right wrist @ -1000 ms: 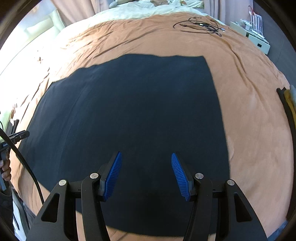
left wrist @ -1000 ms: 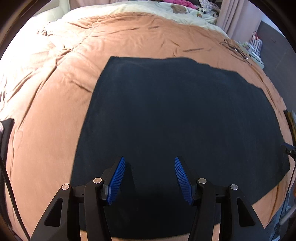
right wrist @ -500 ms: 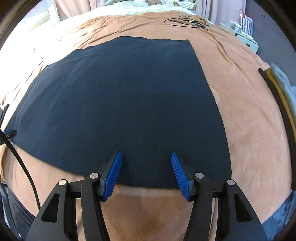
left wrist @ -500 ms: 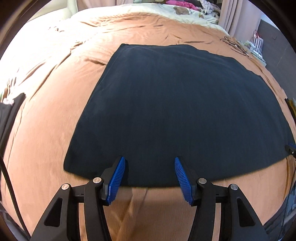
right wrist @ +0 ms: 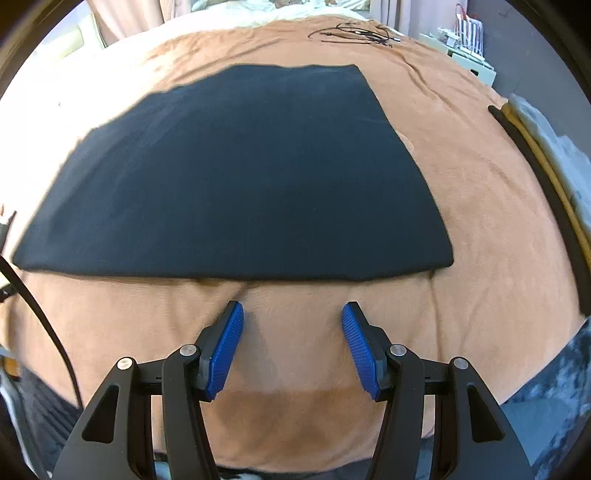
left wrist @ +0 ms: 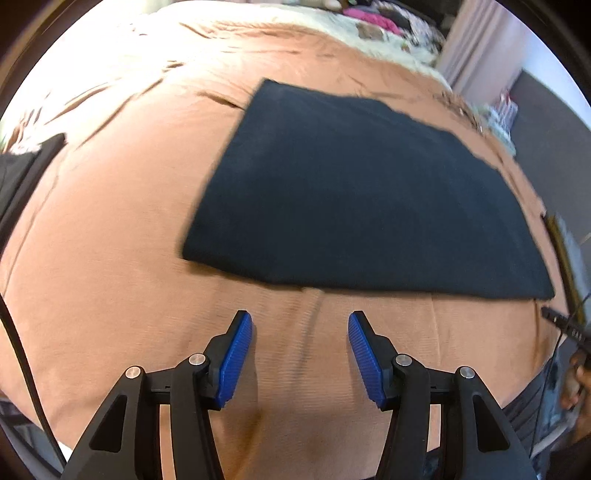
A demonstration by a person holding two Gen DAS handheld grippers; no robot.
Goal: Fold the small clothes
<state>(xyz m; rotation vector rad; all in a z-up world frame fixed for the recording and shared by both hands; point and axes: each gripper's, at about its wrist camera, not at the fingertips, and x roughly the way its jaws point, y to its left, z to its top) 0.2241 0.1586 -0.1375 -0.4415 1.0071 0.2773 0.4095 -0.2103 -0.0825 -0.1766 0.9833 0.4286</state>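
A dark navy cloth (left wrist: 362,192) lies flat and spread out on the tan bedspread (left wrist: 110,258); it also shows in the right wrist view (right wrist: 240,173). My left gripper (left wrist: 300,325) is open and empty, held over bare bedspread just short of the cloth's near edge. My right gripper (right wrist: 292,314) is open and empty too, just short of the same near edge, toward the cloth's right half.
A stack of folded clothes (right wrist: 546,158) lies at the bed's right edge. Black cables (right wrist: 354,33) lie at the far end of the bed. Dark fabric (left wrist: 22,173) sits at the left edge. Pillows and clutter (left wrist: 369,22) are at the head.
Both grippers have drawn back toward me, from over the cloth to the bare bedspread in front of its near edge. Both stay open. The cloth has not moved.
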